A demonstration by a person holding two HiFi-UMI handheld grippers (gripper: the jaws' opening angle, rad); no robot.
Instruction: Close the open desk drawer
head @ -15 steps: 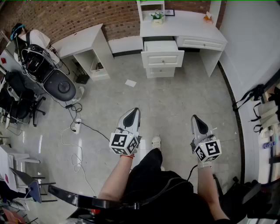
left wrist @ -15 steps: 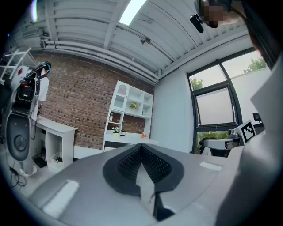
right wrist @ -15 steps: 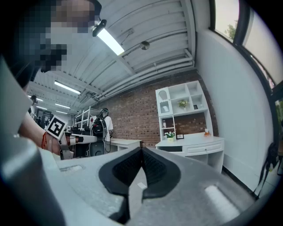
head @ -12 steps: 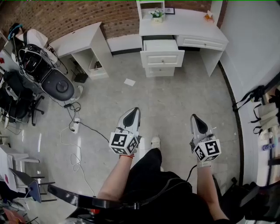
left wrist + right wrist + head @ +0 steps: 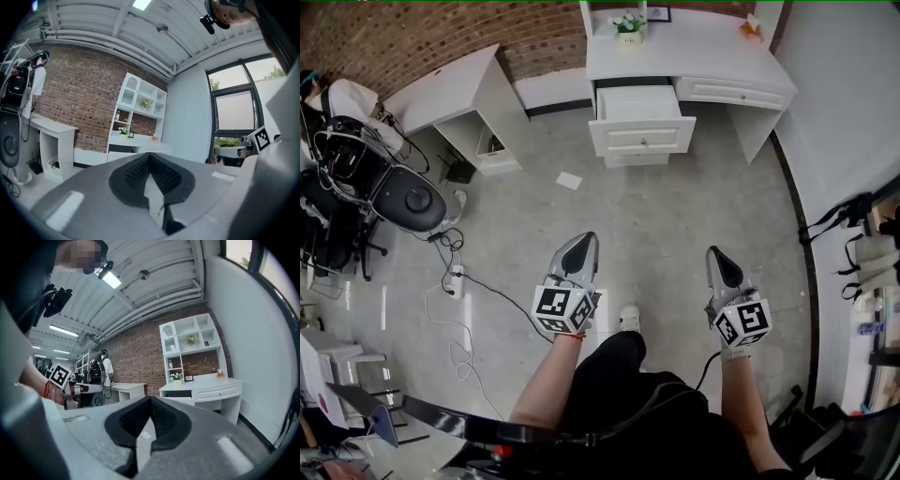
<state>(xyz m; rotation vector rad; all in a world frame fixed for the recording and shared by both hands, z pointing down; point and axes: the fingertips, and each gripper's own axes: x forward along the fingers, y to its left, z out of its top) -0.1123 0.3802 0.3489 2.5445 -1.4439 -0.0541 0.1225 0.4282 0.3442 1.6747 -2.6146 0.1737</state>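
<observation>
A white desk [image 5: 694, 56] stands against the brick wall at the far end of the room. Its top left drawer [image 5: 641, 120] is pulled out over the floor. Both grippers are held far back from it, above the grey floor. My left gripper [image 5: 584, 241] is shut and holds nothing. My right gripper [image 5: 716, 254] is also shut and empty. The left gripper view shows the desk [image 5: 140, 149] small and distant past the jaw tips. The open drawer [image 5: 180, 393] shows beyond the jaws in the right gripper view.
A white side table [image 5: 450, 89] stands left of the desk. An office chair [image 5: 403, 197] and floor cables [image 5: 455, 277] lie at the left. A paper scrap [image 5: 569, 180] is on the floor. A potted plant [image 5: 628, 22] sits on the desk. A white wall runs along the right.
The desk and drawer now look slightly larger and nearer, and the room has slid leftward in view. Both grippers keep the same pose, still shut.
</observation>
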